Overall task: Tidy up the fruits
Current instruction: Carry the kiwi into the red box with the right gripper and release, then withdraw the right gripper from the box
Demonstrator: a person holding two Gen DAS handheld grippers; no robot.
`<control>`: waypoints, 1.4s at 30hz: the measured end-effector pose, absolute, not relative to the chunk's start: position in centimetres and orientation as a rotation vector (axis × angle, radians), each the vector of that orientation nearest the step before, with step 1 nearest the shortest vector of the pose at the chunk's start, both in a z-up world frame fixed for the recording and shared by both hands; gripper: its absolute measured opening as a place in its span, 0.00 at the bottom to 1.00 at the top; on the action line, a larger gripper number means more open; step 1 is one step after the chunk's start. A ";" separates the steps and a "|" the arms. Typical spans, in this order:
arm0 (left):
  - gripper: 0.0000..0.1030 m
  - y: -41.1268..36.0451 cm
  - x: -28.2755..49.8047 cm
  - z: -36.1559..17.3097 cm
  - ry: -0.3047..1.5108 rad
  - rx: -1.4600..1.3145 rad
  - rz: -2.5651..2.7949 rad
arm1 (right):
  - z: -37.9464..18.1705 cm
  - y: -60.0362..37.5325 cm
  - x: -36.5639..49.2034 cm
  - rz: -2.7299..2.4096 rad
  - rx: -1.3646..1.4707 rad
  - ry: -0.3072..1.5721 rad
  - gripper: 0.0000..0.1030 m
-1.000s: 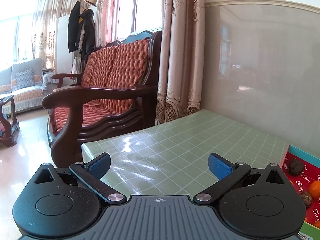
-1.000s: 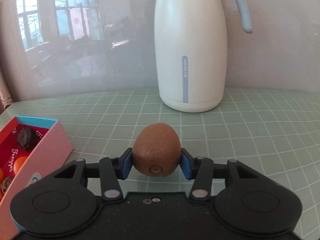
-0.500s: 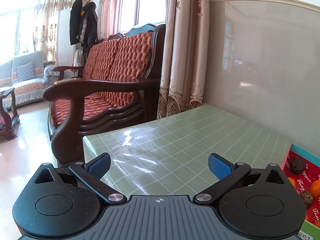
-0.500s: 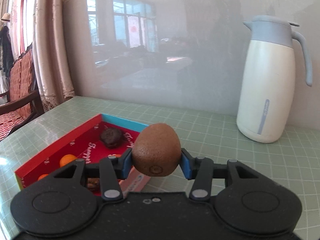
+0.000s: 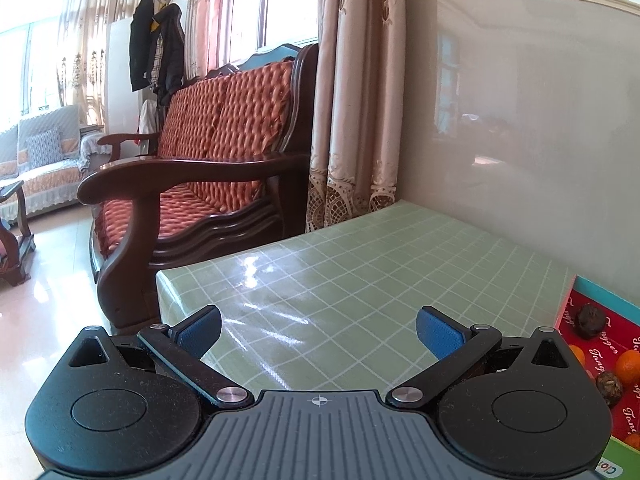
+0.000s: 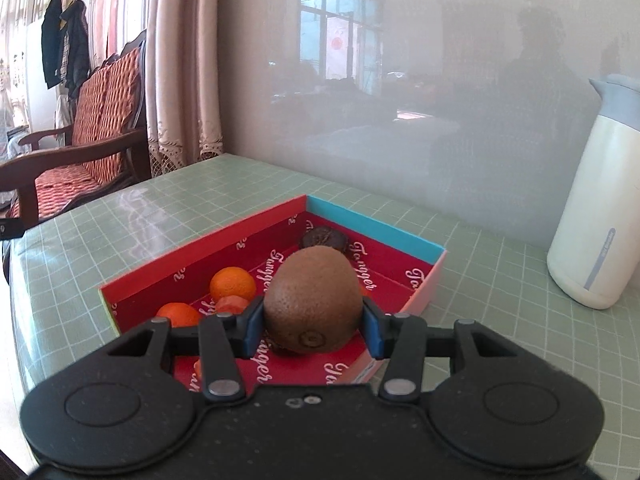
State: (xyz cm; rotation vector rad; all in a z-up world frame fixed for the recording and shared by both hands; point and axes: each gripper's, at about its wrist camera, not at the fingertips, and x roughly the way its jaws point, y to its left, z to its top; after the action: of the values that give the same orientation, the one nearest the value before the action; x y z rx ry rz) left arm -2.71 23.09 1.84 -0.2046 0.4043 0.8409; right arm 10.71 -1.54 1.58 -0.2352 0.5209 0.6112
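Observation:
My right gripper (image 6: 312,326) is shut on a brown kiwi (image 6: 312,298) and holds it above the near part of a red-lined box (image 6: 200,246). In the box lie small oranges (image 6: 233,283) and a dark wrinkled fruit (image 6: 322,238). My left gripper (image 5: 318,330) is open and empty above the green checked tablecloth (image 5: 360,272). The box shows at the right edge of the left wrist view (image 5: 588,282), with a dark fruit (image 5: 590,316) and an orange (image 5: 629,366) in it.
A white thermos jug (image 6: 596,216) stands at the right by the glossy wall. A wooden sofa with red cushions (image 5: 208,152) stands beyond the table's left edge (image 5: 160,280). Curtains (image 5: 352,120) hang at the table's far corner.
My right gripper has swung left with the kiwi, from facing the jug to over the box. My left gripper has shifted only slightly and stays open.

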 end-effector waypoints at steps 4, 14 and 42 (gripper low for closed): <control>1.00 23.0 -2.7 1.9 0.404 -0.199 0.841 | 1.0 -0.3 9.7 0.623 -0.331 0.510 0.46; 1.00 23.1 -2.5 1.9 0.404 -0.202 0.841 | 0.4 0.6 8.8 0.644 -0.420 0.517 0.48; 1.00 18.1 0.3 2.2 0.408 -0.140 0.725 | 2.5 -5.8 8.0 0.328 -0.361 0.392 0.84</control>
State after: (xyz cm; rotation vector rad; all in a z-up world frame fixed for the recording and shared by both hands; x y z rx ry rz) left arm 0.26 18.07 2.19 -0.1401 0.4077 0.7253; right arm 8.05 -5.75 2.48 -0.3607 0.3917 0.3283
